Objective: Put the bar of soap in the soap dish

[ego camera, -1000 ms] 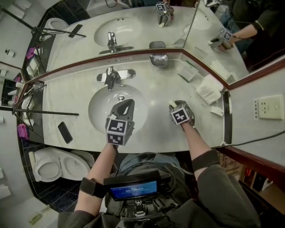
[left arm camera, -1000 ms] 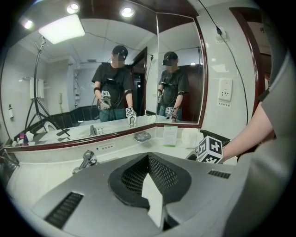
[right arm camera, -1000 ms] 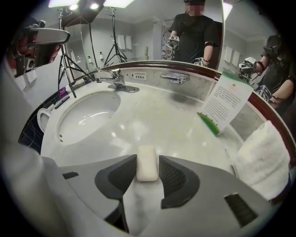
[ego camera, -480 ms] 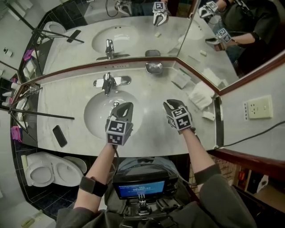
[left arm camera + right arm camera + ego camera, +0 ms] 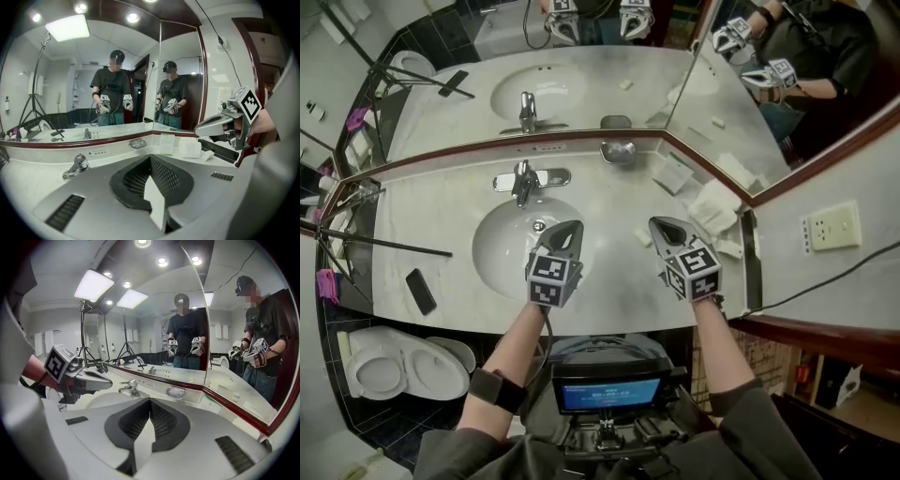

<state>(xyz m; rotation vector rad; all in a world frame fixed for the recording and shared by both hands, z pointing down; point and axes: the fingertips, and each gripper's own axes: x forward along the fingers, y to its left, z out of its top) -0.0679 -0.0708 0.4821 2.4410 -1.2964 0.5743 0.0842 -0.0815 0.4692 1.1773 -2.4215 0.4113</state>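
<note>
**Soap lies loose on the counter; both grippers closed on nothing**

At the left of my head view, a flat black phone (image 5: 420, 291) lies on the pale marble vanity counter (image 5: 441, 216). To its right is the white oval sink basin (image 5: 502, 253), with the chrome lever faucet (image 5: 523, 180) on its far side.

My left gripper (image 5: 566, 231) hangs over the basin's right edge. Its own view shows the jaws pressed together with nothing in them.

Next along, the oval silver metal soap dish (image 5: 619, 153) sits on the far ledge under the mirror. It falls between my two grippers as I look down.

The small pale rectangular bar of soap (image 5: 643, 237) lies flat on the counter, right of the basin. It is nearer to me than the dish and well apart from it. From above it shows just left of the tip of my right gripper (image 5: 662, 226).

That gripper's jaws have just been closing and now meet. Its own view shows only the dark ribbed pads against each other, with no soap between them.

Further right, a green-and-white card (image 5: 675, 172) leans at the far ledge, and a stack of folded white cloths (image 5: 711, 204) rests near the counter's right end.
</note>
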